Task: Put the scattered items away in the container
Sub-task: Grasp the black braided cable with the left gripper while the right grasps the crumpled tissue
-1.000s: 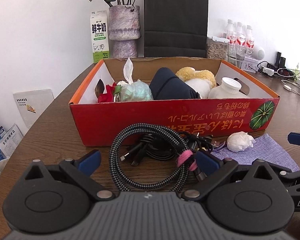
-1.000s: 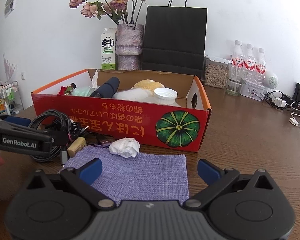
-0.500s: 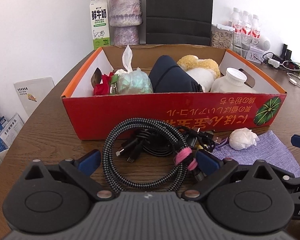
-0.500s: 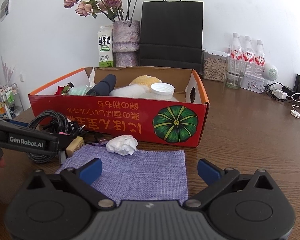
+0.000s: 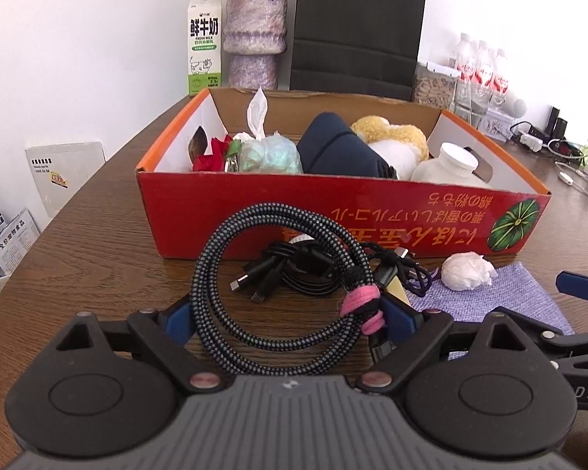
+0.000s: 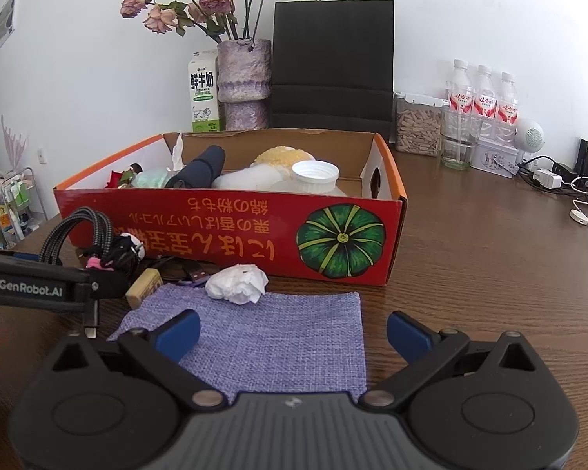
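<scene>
Up close, the left gripper [image 5: 290, 319] is down over the coiled braided cable [image 5: 278, 290], its blue pads on either side of the loop and the jaws closing in; the coil sits between them, the right pad tight by the pink tie [image 5: 360, 308], though whether the pads are pressing yet is hard to call. The coil looks tipped up toward the box at its far side. Inside the loop lies a bundle of black cables [image 5: 294, 270] on the wooden table [image 5: 98, 258].

Over to the right gripper [image 6: 292, 335]: jaws spread wide, nothing between them, hovering above the purple cloth [image 6: 270, 333] spread flat on the table. At the cloth's far edge sits a crumpled white tissue [image 6: 237, 282], and just left of it a small tan block [image 6: 144, 282] beside loose cable plugs.

Just beyond, the red cardboard box [image 6: 231, 231] with the green pumpkin print, its near wall close behind the cables. Already inside: a pack of tissues [image 5: 268, 152], a dark rolled pouch [image 5: 335, 149], a yellow and white plush [image 5: 392, 141], a white jar [image 5: 447, 168] and something red [image 5: 211, 156] at the left end.

Furthest back against the wall stand a milk carton [image 6: 203, 92], a vase of dried roses [image 6: 244, 82], a black paper bag [image 6: 332, 62] and three water bottles [image 6: 484, 96]
</scene>
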{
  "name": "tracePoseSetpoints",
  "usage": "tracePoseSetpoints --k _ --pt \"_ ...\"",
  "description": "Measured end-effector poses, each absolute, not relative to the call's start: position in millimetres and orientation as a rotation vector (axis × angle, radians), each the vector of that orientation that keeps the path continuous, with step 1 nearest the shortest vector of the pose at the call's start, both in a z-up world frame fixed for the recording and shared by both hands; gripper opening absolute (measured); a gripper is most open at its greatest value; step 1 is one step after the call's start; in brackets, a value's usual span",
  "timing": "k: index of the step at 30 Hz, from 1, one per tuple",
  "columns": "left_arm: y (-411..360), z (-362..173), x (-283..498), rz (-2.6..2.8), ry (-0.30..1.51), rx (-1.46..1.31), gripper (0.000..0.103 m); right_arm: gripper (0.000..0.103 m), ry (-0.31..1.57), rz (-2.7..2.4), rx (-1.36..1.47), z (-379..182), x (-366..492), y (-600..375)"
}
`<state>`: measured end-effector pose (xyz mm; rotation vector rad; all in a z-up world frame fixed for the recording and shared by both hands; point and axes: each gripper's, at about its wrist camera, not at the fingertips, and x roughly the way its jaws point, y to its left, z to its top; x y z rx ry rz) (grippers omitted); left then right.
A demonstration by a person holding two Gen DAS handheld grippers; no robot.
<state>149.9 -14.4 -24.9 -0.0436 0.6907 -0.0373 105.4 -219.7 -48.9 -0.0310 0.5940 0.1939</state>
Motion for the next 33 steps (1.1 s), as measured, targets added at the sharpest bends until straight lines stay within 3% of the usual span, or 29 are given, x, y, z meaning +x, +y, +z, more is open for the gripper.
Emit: tracePoseSetpoints --k 7,13,17,20,22,24,25,33 --pt "-6 -15 140 -0.036 0.641 -0.051 0.094 0.102 0.516 0.193 -0.055 -42 98 -217" --pt "1 -9 135 -0.035 0.620 -0.065 0.094 0.093 0.498 0.243 -0.075 -30 108 -202" --pt "6 -10 134 -0.031 0.620 -0.078 0.094 0.073 0.530 0.298 -0.046 -27 119 -194" --pt "8 -10 133 -0.032 0.617 -0.086 0.094 0.067 0.561 0.273 -0.067 -33 130 -186" --pt "9 -10 133 -0.031 0.617 -0.088 0.094 0.053 0.591 0.263 -0.076 -39 136 -184" --pt "10 -11 133 -0.029 0.619 -0.092 0.094 0.030 0.624 0.273 -0.068 -44 140 -184" --pt "11 -11 133 -0.030 0.619 -0.093 0.094 0.025 0.632 0.286 -0.060 -46 140 -185" --pt "11 -10 132 -0.038 0.610 -0.106 0.094 0.023 0.534 0.295 -0.043 -36 117 -193"
